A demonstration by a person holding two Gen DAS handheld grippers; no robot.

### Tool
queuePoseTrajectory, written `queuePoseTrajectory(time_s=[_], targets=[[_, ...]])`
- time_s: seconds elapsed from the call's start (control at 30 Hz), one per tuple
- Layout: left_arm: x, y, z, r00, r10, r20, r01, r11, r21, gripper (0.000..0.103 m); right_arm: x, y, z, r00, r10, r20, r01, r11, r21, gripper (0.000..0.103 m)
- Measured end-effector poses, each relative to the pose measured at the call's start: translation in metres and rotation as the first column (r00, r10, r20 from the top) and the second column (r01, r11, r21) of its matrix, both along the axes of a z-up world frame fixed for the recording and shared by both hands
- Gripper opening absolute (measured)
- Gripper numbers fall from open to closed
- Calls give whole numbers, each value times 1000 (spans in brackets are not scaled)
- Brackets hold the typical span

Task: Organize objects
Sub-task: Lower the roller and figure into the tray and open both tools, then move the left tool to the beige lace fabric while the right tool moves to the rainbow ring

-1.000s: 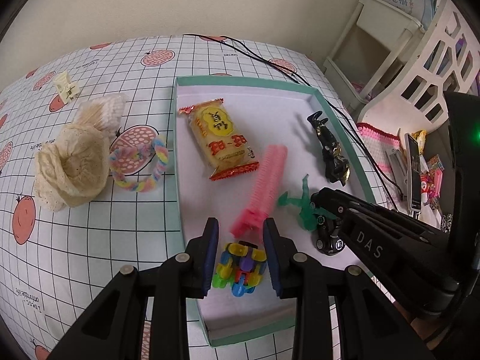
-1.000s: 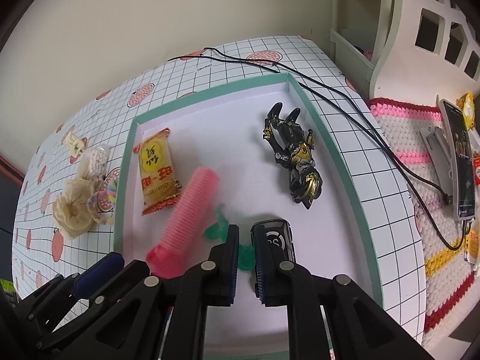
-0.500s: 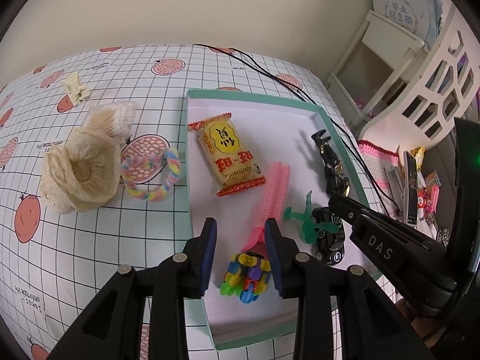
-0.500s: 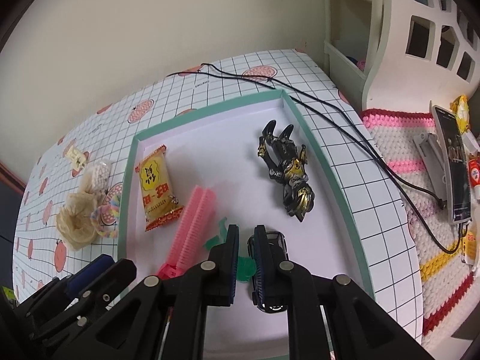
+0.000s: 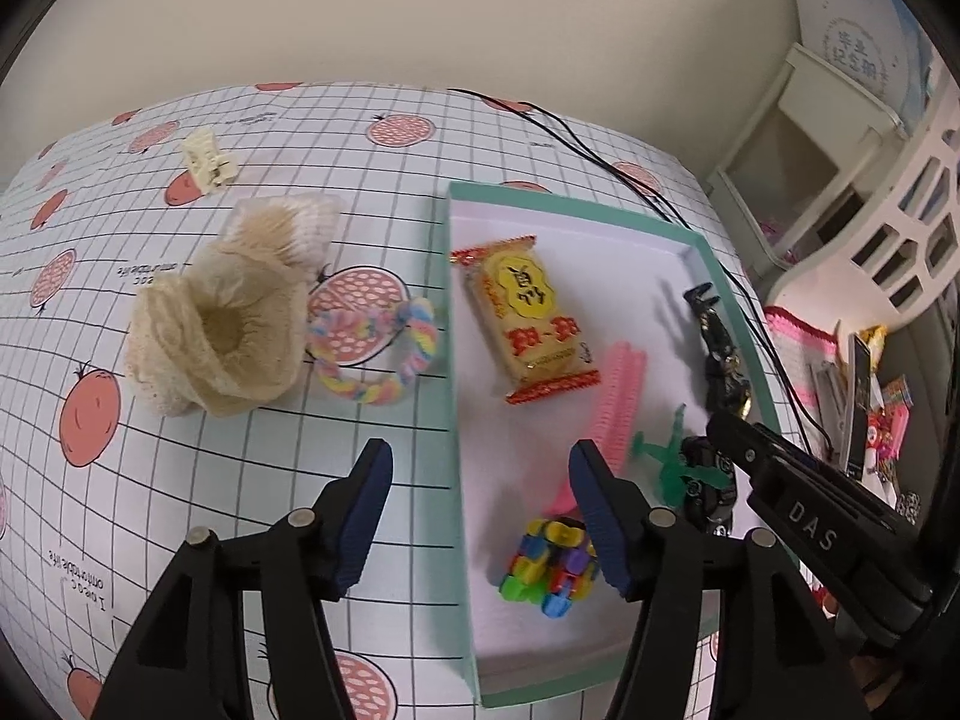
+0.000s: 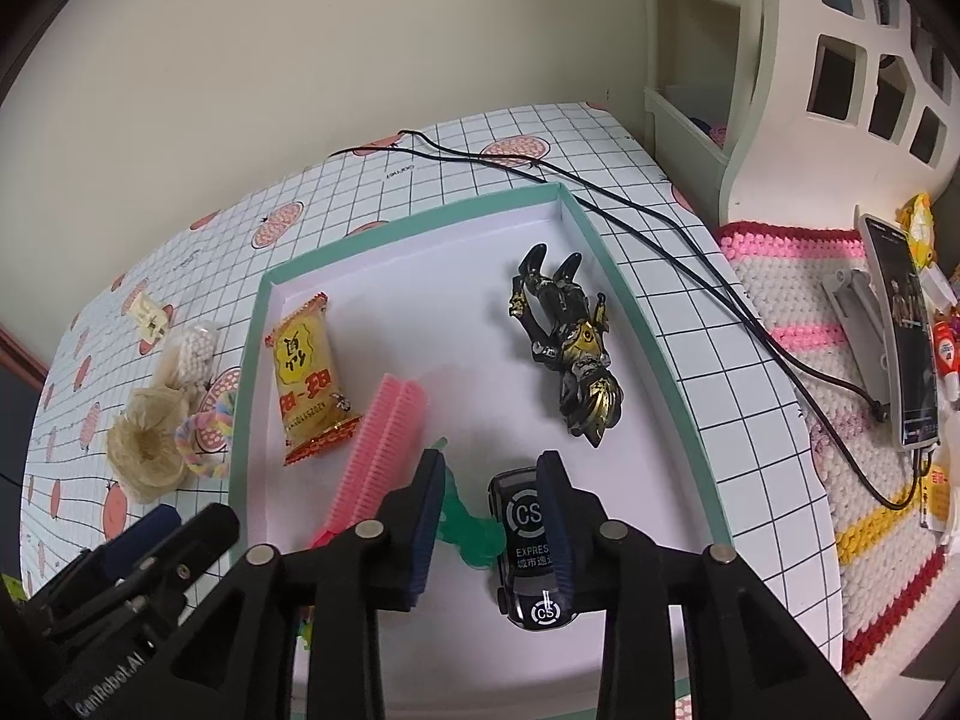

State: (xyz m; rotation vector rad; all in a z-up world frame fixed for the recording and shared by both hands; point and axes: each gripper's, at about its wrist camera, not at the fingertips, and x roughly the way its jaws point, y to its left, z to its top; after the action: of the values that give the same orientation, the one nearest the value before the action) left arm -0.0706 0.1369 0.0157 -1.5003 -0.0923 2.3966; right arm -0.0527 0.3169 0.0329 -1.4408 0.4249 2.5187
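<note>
A teal-rimmed white tray (image 5: 454, 360) (image 6: 414, 228) holds a yellow snack packet (image 5: 531, 318) (image 6: 306, 378), a pink comb (image 5: 612, 408) (image 6: 384, 450), a black-and-gold figure (image 5: 720, 348) (image 6: 576, 354), a green toy (image 5: 666, 462) (image 6: 471, 525), a black toy car (image 5: 711, 483) (image 6: 531, 546) and a multicolour block toy (image 5: 549, 564). My left gripper (image 5: 480, 468) is wide open over the tray's left rim, with the block toy beside its right finger. My right gripper (image 6: 492, 498) is open above the green toy and the car, holding nothing.
Left of the tray on the checked tablecloth lie a cream lace hat (image 5: 222, 336), a pastel braided ring (image 5: 378, 354), a bag of white beads (image 5: 288, 228) and a cream hair clip (image 5: 207, 159). Black cables (image 6: 660, 222) run past the tray's right side. A crochet mat with a phone (image 6: 906, 330) is at the right.
Both grippers have opened and drawn back. The block toy, earlier between the left fingers, now lies free in the tray. The left gripper has shifted left over the rim.
</note>
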Motion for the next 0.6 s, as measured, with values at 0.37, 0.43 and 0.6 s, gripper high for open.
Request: queuePoseTrajectory(time_s=[0.37,0.43,0.6], targets=[[-4,-14,2,998,59,-19,-60,998,-9,80,-1,-4,-3,1000,16,8,-16,1000,15,49],[-5,-16,2,997,66,-28,-67,998,-13,83,-1,-5,-3,1000,18,9,-18,1000,18,49],[-7,-24,5,993,99,-58,-100,995,-19,85,-2,-6,-3,1000,25,9,-25,999,23,56]])
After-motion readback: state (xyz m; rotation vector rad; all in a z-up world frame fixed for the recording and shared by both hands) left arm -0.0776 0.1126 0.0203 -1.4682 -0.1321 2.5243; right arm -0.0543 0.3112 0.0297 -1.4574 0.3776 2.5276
